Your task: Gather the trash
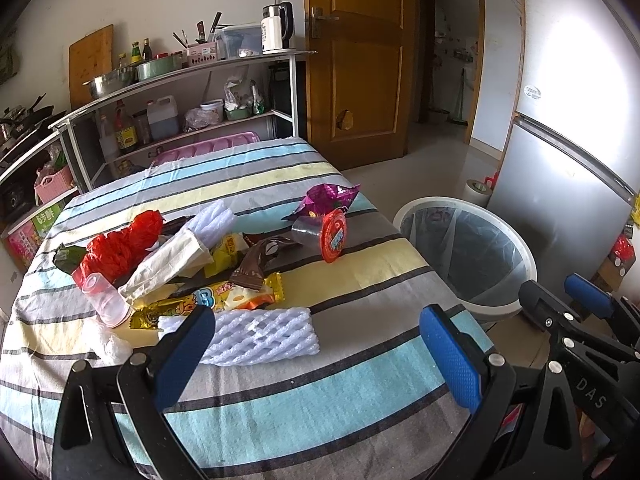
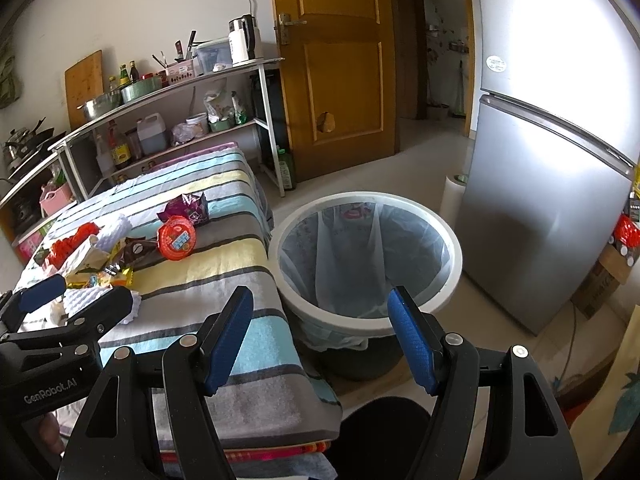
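Trash [image 1: 192, 272] heaped on striped counter [image 1: 360, 280], foam net [image 1: 260, 334] nearest left gripper [image 1: 316, 354]. Bin [image 2: 366, 260] on floor just beside counter, lined, under right gripper [image 2: 320, 340]. Both sets of fingers wide, holding nothing.

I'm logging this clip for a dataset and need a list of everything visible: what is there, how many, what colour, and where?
foam fruit net: two, white, near table edge and behind pile
jelly cup: one, clear, red lid, table right
purple wrapper: one, behind cup
red plastic bag: one, table left
snack wrappers: several, yellow, brown, mid pile
trash bin: one, white rim, lined, floor beside table
fridge: one, silver, right
kettle: one, white, shelf
left gripper: blue pads, open
right gripper: blue pads, open
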`<move>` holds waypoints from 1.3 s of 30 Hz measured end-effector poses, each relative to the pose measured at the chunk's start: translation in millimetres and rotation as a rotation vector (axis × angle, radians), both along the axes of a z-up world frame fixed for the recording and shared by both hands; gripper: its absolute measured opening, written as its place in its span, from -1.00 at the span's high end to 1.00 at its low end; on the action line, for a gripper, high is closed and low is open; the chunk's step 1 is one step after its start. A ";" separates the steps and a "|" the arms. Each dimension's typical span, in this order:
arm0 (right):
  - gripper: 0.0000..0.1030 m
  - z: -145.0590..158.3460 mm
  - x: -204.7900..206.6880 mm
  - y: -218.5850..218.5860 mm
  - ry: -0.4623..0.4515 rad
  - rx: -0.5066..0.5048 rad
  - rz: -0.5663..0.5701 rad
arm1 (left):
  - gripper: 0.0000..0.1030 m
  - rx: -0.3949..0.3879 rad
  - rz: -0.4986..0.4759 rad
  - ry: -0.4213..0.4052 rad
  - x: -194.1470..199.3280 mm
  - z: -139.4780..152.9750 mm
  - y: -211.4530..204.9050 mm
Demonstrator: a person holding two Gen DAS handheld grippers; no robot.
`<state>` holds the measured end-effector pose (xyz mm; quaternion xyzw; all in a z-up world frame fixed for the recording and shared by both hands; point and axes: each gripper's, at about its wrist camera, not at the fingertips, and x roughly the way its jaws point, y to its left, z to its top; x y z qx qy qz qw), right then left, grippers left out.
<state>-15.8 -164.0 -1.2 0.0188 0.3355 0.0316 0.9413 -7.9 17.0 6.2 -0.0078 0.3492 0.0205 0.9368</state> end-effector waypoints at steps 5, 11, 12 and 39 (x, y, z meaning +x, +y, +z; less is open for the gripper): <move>-0.37 1.0 -1.3 2.4 -0.003 -0.003 0.008 | -1.00 0.001 0.002 -0.002 -1.0 0.0 1.8; -0.37 1.4 -1.6 2.5 -0.005 -0.002 0.008 | -1.00 0.002 0.002 -0.003 -1.0 0.2 2.7; -0.37 1.5 -1.6 2.6 -0.005 -0.003 0.008 | -1.00 0.003 0.003 -0.003 -1.2 0.2 3.0; -0.37 1.0 -2.3 3.1 -0.005 -0.004 0.013 | -1.00 0.003 0.004 -0.004 -3.3 -0.3 4.7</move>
